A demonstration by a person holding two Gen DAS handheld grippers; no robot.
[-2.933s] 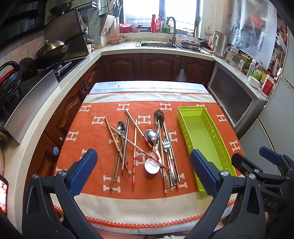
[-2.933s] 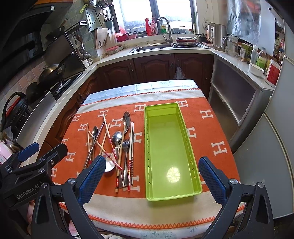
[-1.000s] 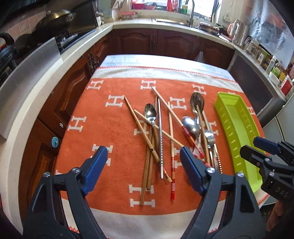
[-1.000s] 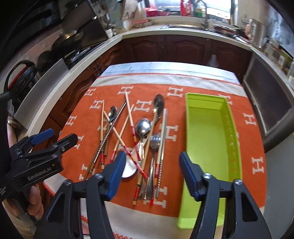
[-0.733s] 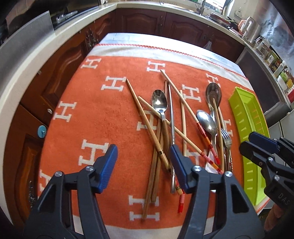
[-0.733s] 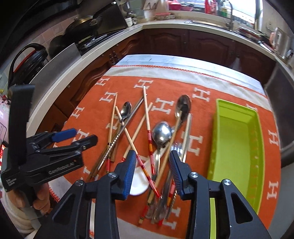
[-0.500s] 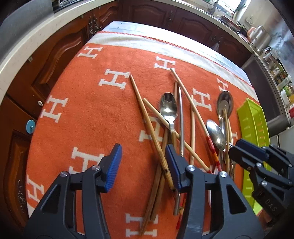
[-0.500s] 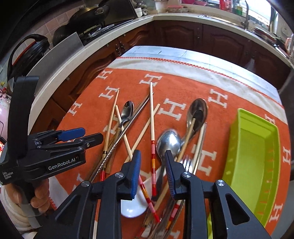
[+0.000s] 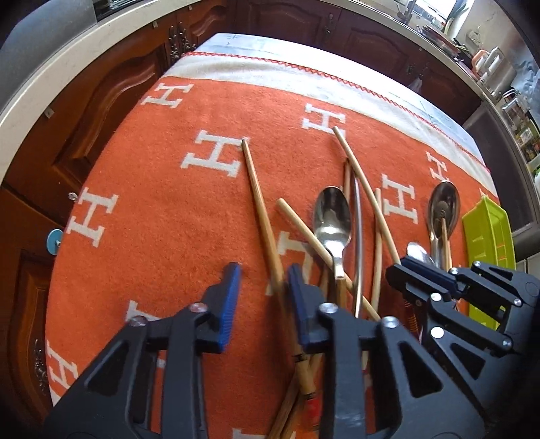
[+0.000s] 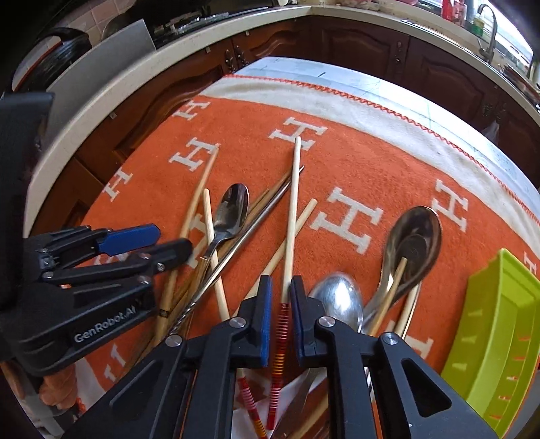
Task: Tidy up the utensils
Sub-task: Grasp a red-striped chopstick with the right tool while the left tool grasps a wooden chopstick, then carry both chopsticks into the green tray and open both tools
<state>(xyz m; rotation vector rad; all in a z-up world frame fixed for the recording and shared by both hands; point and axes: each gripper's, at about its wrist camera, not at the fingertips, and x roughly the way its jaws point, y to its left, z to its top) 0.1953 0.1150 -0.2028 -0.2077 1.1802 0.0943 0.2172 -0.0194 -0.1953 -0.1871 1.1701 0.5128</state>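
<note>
Green tray at cloth's right edge; visible part bare; utensils outside.

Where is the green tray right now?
The green tray sits at the right edge of the orange cloth in the right wrist view, beyond the large metal spoon, empty as far as visible.

Dark wooden cabinets with metal handles run beneath a pale worktop curving around the room. A tap stands by a bright window.
</note>
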